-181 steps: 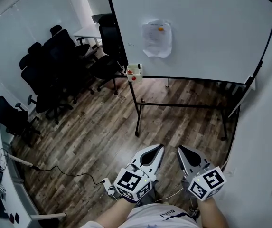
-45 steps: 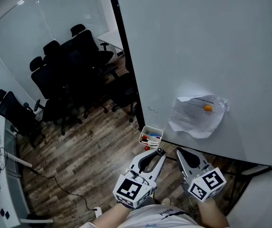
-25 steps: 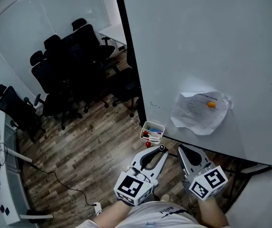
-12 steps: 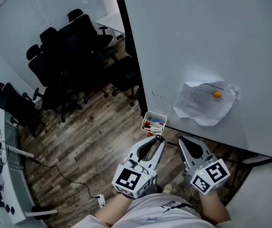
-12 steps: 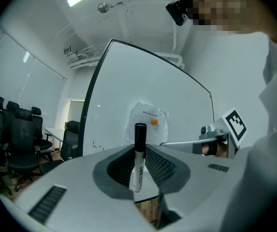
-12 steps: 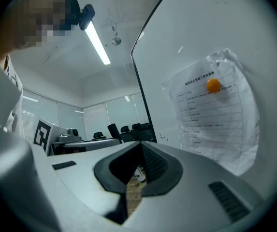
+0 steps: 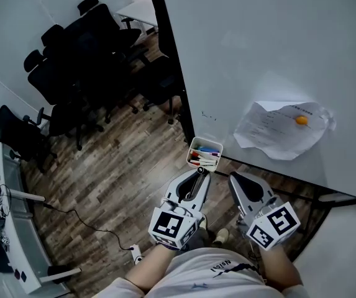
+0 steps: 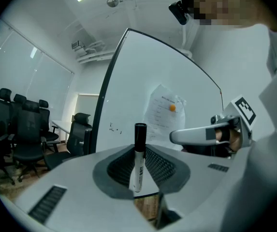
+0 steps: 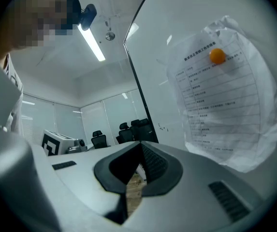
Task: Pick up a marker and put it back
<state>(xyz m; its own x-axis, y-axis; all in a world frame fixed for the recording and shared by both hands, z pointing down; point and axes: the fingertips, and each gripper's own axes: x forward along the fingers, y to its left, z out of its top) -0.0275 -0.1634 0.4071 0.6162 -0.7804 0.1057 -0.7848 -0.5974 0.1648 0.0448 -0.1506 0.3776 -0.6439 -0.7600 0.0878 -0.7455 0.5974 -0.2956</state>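
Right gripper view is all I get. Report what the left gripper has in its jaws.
Observer: The left gripper is shut on a marker, held crosswise between the jaws with its black cap uppermost.
Operator: Say where the tray is.
Observer: The tray hangs at the lower left corner of the whiteboard, just ahead of the left jaws' tips.
Operator: List what's in it.
Observer: Other markers lie in it; red and blue ones show.
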